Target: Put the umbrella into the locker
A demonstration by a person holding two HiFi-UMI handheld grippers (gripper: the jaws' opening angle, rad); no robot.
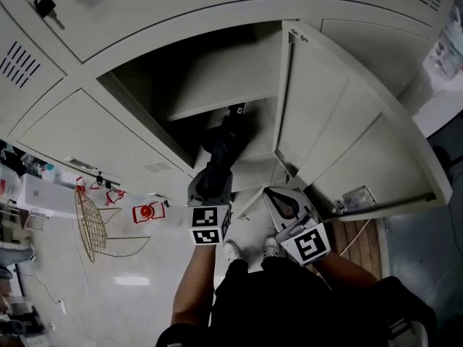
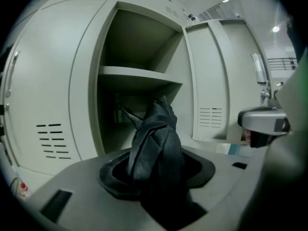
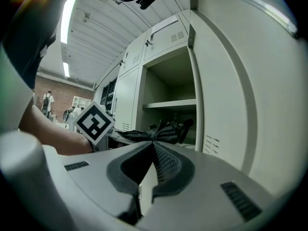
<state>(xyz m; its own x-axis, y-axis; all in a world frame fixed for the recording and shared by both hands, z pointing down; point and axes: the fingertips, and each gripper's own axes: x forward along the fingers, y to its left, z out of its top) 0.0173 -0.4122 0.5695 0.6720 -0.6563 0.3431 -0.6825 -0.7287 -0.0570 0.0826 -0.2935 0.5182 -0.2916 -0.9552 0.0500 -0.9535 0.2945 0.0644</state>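
Note:
My left gripper point(image 1: 214, 173) is shut on a folded black umbrella point(image 1: 223, 144), which points into the open locker point(image 1: 181, 78). The umbrella's far end lies under the inner shelf point(image 1: 224, 101). In the left gripper view the crumpled black umbrella point(image 2: 155, 138) fills the jaws of the left gripper point(image 2: 156, 170) and faces the shelf point(image 2: 139, 76). My right gripper point(image 1: 286, 204) hangs beside it to the right, near the open door point(image 1: 347, 136). Its jaws are shut on nothing in the right gripper view, where the right gripper point(image 3: 153, 146) looks past the umbrella point(image 3: 166, 129) towards the locker.
The locker door stands open on the right. Keys point(image 1: 43, 7) hang in a shut locker door at the upper left. A gold wire frame point(image 1: 91, 226) and red items point(image 1: 147, 212) sit on the floor at the left. The person's shoes point(image 1: 231, 250) are below the grippers.

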